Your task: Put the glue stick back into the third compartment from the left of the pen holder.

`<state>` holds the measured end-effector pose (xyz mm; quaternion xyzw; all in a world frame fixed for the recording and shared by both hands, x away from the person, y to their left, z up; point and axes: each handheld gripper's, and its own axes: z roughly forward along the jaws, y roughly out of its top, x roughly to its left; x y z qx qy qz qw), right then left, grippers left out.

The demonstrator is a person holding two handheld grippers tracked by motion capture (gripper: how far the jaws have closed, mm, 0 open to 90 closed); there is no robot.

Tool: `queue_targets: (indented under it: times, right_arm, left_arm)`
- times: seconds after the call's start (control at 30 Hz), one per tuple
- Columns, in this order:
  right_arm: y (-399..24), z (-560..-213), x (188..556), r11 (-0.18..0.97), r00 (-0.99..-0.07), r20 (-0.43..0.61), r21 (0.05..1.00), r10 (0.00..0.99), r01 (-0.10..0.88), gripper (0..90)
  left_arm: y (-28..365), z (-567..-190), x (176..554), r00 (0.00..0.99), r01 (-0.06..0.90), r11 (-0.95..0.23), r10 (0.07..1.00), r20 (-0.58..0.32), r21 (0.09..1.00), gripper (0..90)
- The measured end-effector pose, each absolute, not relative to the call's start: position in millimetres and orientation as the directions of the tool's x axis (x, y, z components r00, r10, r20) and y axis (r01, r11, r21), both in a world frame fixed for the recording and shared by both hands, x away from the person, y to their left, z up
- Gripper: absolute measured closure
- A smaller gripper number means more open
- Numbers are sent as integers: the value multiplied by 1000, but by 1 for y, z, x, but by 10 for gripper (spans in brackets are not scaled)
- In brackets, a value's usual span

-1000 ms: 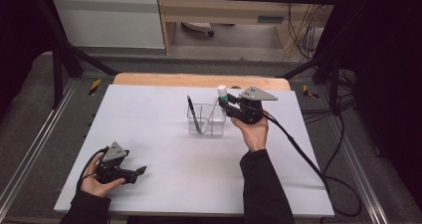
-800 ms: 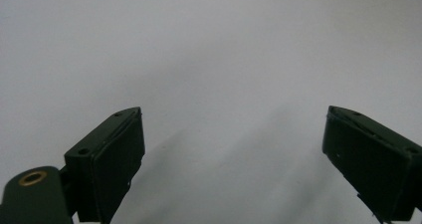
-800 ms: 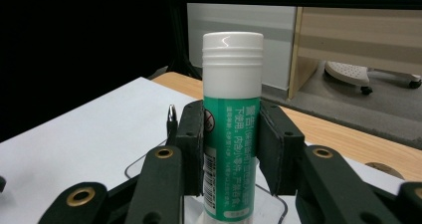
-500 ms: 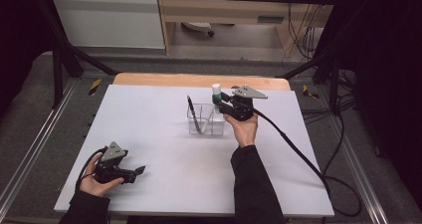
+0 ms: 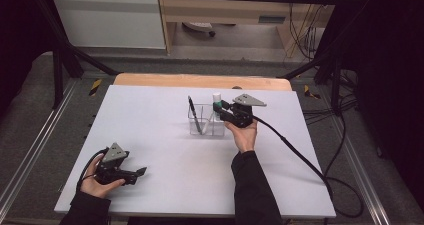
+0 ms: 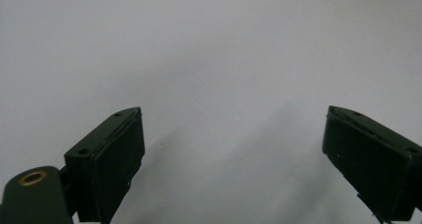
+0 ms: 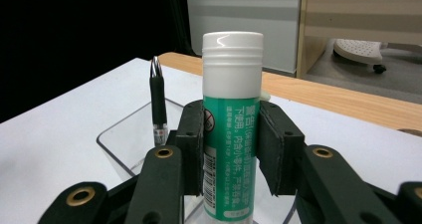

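The right tool (image 7: 231,149) clamps the upright glue stick (image 7: 232,109) over the clear holder (image 5: 205,121) beside the pen (image 5: 194,114), ready for lowering in, while the left tool (image 5: 134,174) rests wide open, empty, on the bench (image 5: 165,150).

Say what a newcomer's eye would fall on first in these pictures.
First, the green-and-white glue stick, held upright in the right claw over a clear plastic box near the far middle of the white table. A black pen leans in that box. The left claw rests open at the near left corner.
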<state>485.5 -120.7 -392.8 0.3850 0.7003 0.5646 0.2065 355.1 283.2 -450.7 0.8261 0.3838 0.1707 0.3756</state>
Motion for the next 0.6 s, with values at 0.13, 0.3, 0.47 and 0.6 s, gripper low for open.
queue_targets:
  times: [0.13, 0.3, 0.47, 0.6]
  right_arm:
    - [-122, -399, 484, 69, -620, 148, 948, 771, 312, 661]
    - [-121, -405, 483, 97, -624, 128, 945, 771, 313, 660]
    - [-122, -409, 482, 119, -626, 111, 942, 772, 314, 658]
    - [-124, -412, 481, 126, -621, 105, 940, 777, 317, 636]
  left_arm:
    - [284, -451, 355, 646, 506, -421, 763, -8, 753, 93]
    - [283, -451, 355, 646, 507, -421, 763, -9, 752, 93]
    - [283, -452, 355, 649, 508, -424, 761, -9, 750, 93]
    - [283, -452, 355, 649, 509, -423, 761, -11, 750, 93]
